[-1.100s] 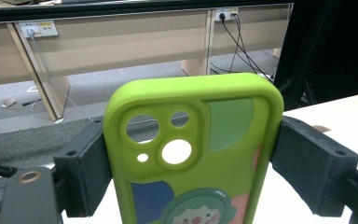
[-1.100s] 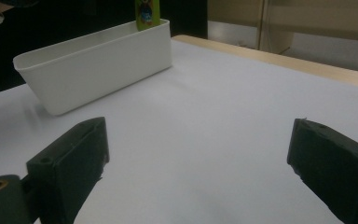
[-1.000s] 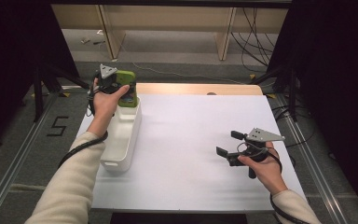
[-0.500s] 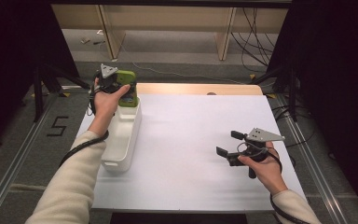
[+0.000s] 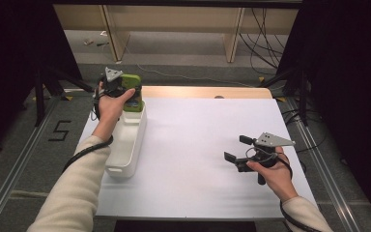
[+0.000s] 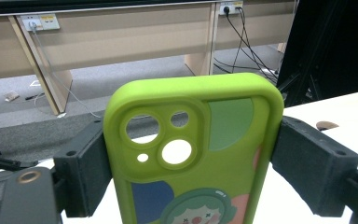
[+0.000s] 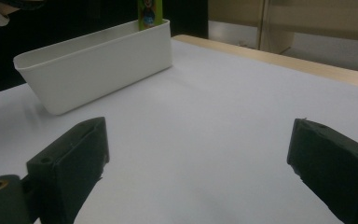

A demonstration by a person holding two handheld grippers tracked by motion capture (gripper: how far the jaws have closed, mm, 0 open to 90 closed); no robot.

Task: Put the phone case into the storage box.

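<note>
No change vs a sec ago: left tool (image 5: 125,92) stays clamped on green phone case (image 6: 193,154), upper left over white bin (image 5: 125,145). Right tool (image 5: 241,152) apart, idle lower right. Drop pending.

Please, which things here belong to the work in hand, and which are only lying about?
In the work:
- green phone case, clamped in the left tongs
- white bin beneath it

Lying about:
- right tongs, open, nothing between them
- cables on the floor
- small scraps on the floor
</note>
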